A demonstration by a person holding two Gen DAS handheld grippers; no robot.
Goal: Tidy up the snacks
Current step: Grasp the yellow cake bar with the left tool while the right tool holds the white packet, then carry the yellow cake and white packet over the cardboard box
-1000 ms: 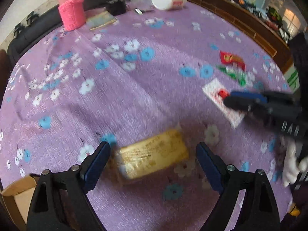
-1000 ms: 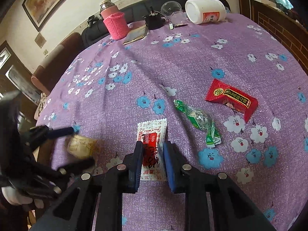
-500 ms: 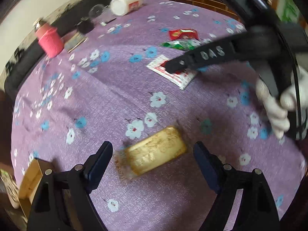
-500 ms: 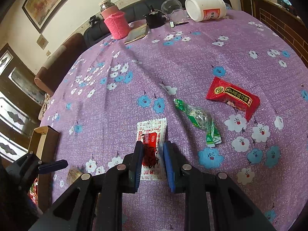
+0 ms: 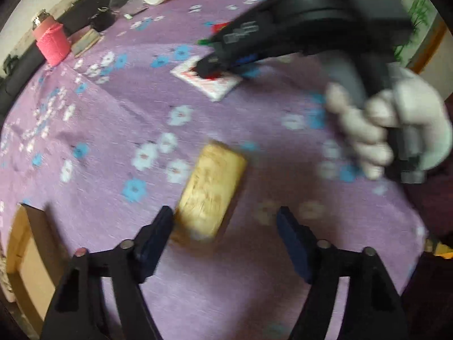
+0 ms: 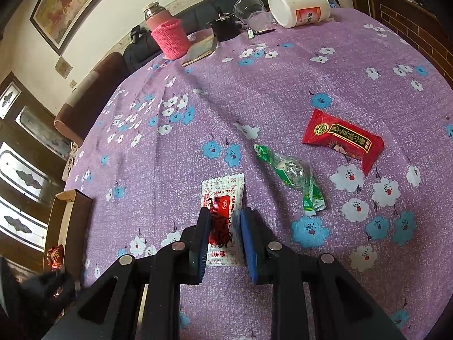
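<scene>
While the left gripper (image 5: 223, 226) is closing around the yellow snack (image 5: 213, 191) near the table's (image 5: 99, 119) left edge, contact is blurred; a skewed pinch could squirt it away. The clenched right gripper (image 6: 225, 240) is poised over the white sachet (image 6: 223, 198).

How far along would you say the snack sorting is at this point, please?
Early. One red snack already lies in the cardboard box at the table edge. In hand: the left gripper is closing around the gold packet, not yet pinched, while the right gripper sits narrowed over the white sachet. The green candy and red packet remain on the cloth.
</scene>
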